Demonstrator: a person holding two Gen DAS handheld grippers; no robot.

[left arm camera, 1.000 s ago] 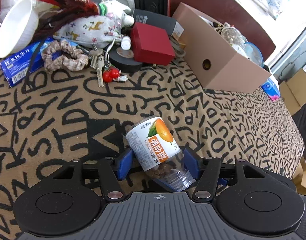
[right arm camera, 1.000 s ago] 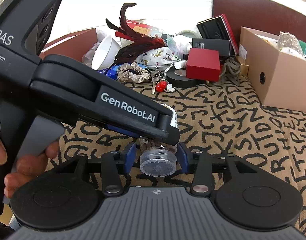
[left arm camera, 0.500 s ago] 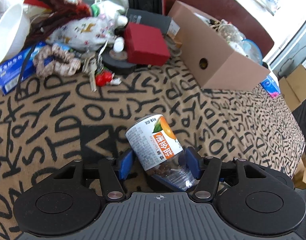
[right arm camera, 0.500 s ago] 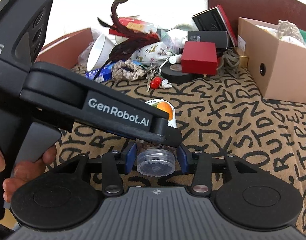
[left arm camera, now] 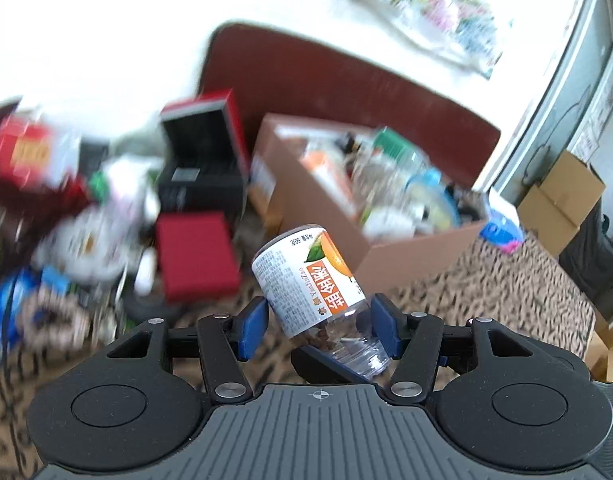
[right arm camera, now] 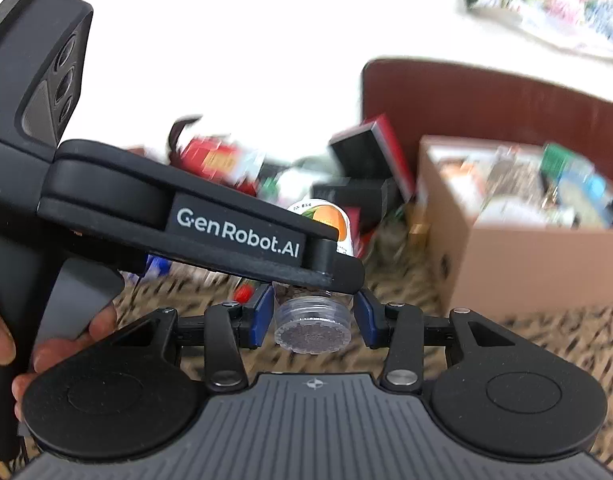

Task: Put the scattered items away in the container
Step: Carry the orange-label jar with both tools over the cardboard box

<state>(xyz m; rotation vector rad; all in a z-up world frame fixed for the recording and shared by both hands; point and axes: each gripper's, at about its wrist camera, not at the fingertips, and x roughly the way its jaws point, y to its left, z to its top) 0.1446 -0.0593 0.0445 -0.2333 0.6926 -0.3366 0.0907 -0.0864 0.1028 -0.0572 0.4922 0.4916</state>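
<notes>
Between both grippers' fingers (left arm camera: 253, 327) we hold one bottle (left arm camera: 309, 279), left gripper (left arm camera: 319, 326) clamping its body, right gripper (right arm camera: 313, 319) its cap end, short of the half-filled box (left arm camera: 390, 248); beyond, many things (left arm camera: 106, 216) remain scattered.

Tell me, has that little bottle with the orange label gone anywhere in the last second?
Yes. The bottle has risen off the patterned cloth, held by both tongs, and now sits level with the cardboard box behind it, closer to it.

Both tools have raised the bottle (left arm camera: 306, 280) off the cloth.
</notes>
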